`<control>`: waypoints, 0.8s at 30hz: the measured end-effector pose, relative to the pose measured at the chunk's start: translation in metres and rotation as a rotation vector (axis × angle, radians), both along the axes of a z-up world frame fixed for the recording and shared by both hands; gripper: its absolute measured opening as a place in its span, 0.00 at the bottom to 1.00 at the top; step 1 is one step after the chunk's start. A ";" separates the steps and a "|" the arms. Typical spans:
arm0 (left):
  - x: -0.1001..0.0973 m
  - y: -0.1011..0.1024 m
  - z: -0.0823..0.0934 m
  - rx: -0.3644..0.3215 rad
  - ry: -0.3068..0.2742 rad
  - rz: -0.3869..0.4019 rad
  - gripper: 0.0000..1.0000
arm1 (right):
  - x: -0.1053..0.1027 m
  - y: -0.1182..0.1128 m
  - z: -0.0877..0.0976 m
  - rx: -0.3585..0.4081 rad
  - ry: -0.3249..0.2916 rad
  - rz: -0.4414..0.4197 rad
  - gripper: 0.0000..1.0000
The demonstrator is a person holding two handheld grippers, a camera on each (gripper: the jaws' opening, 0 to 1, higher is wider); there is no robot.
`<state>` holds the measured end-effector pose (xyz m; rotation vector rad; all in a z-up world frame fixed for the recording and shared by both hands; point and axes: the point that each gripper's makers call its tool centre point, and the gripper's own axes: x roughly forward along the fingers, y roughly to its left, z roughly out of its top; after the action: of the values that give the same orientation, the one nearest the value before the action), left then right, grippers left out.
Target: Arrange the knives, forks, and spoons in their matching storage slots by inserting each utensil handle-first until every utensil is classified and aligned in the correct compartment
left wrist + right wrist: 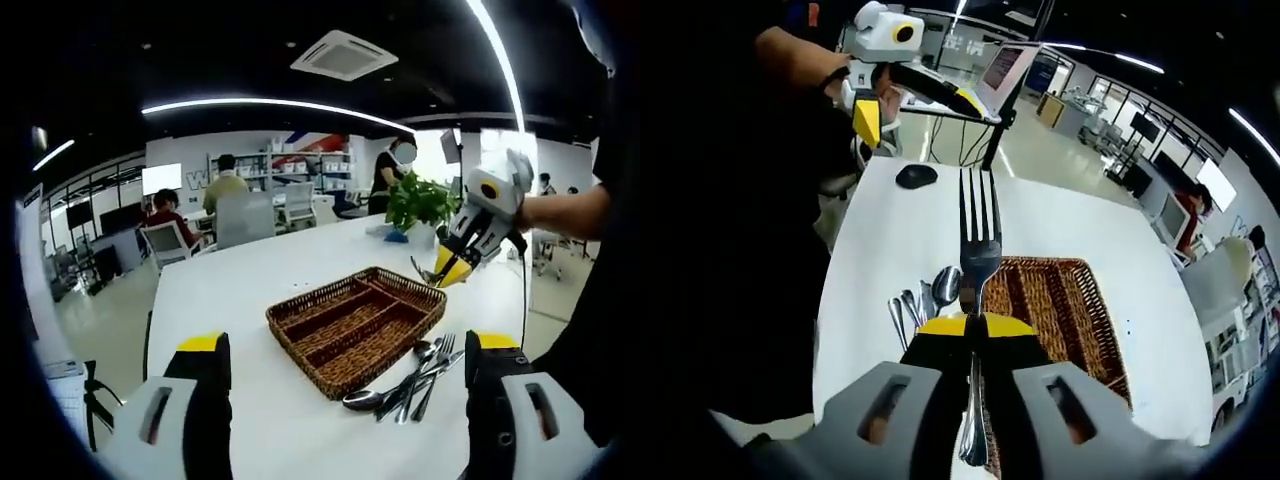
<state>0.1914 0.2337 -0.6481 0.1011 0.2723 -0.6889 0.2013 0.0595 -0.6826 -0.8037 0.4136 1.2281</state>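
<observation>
Clamped together, my right gripper pinches a fork at the neck, tines pointing away from me and the handle hanging back between the jaws toward the camera. It hovers above the near rim of the wicker tray, over the left compartments. My left gripper holds nothing; its jaws stand wide apart, low over the table on the near side of the tray.

In the left gripper view the tray sits near the middle of the table, its slots bare as far as I can tell. Just off its right-hand corner lies the pile of remaining utensils, spoons and forks crossed over one another, touching the rim or just beside it. A potted plant stands near the far edge, well apart.

My worry is the grip. I hold the fork at its narrow neck, so it may swivel as I tilt it handle-first. The handle could also catch on the woven rim or a divider and land crooked or in the wrong slot. Reaching later into the tangled pile, I could drag several pieces at once.
</observation>
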 end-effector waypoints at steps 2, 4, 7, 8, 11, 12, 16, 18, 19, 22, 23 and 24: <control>-0.001 0.001 0.001 0.000 -0.001 0.003 0.99 | 0.001 0.002 0.004 -0.015 -0.009 0.015 0.01; -0.001 0.004 0.001 -0.001 -0.004 0.005 0.99 | 0.002 0.002 0.005 -0.022 -0.012 0.026 0.01; -0.002 0.004 0.002 -0.005 -0.008 0.009 0.99 | 0.004 0.002 0.003 -0.030 -0.014 0.038 0.01; -0.002 0.005 0.003 -0.008 -0.007 0.011 0.99 | 0.003 0.003 0.003 -0.035 -0.015 0.044 0.01; -0.002 0.004 0.005 -0.016 -0.005 0.014 0.99 | 0.006 0.003 0.002 -0.047 -0.016 0.052 0.01; -0.002 0.004 0.005 -0.016 -0.004 0.014 0.99 | 0.007 0.003 0.001 -0.052 -0.019 0.054 0.01; 0.000 0.007 0.005 -0.017 -0.004 0.015 0.99 | 0.011 0.002 0.001 -0.068 -0.022 0.061 0.01; 0.002 0.009 0.006 -0.020 -0.002 0.015 0.99 | 0.013 0.002 0.002 -0.073 -0.027 0.065 0.01; 0.002 0.009 0.006 -0.019 -0.003 0.015 0.99 | 0.014 0.002 0.002 -0.076 -0.027 0.067 0.01; 0.003 0.009 0.006 -0.017 -0.002 0.013 0.99 | 0.016 0.001 0.001 -0.086 -0.027 0.075 0.01; 0.003 0.009 0.007 -0.018 -0.002 0.014 0.99 | 0.016 0.001 0.000 -0.100 -0.034 0.088 0.01; 0.005 0.011 0.009 -0.009 -0.018 0.023 0.99 | 0.017 0.001 0.000 -0.104 -0.036 0.089 0.01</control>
<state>0.1968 0.2448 -0.6390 0.0957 0.2530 -0.6656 0.2181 0.0601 -0.6825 -0.9406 0.4185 1.2808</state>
